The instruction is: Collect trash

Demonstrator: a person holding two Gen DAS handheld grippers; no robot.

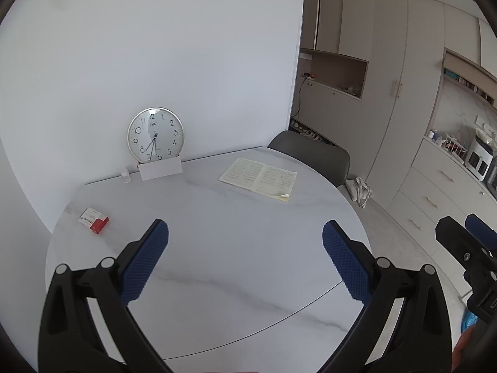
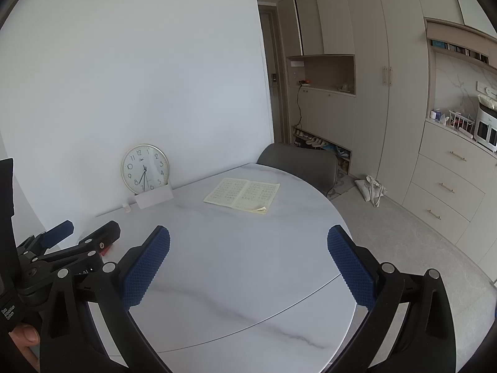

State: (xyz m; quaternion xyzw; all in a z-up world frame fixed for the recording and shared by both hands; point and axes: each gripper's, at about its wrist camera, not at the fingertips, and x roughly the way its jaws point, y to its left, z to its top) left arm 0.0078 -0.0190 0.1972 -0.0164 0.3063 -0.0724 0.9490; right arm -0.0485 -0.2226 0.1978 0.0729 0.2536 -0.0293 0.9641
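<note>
Both pairs of fingers stand spread wide, holding nothing: left gripper [image 1: 245,259], right gripper [image 2: 248,264], above the bare near tabletop [image 1: 233,248]. Only the left wrist view shows the red-and-white carton [image 1: 94,220] whole, near the tabletop's left edge, forward-left of the clock [image 1: 155,134]; the right view hides most of it behind the left gripper. An open booklet [image 1: 259,178] lies right of the clock.

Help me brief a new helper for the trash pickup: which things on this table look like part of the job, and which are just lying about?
Likely part of the job:
- red and white box
- small white bottle, possibly
- left gripper and right gripper, both open and empty

Just lying about:
- wall clock
- white card
- open book
- grey chair
</note>
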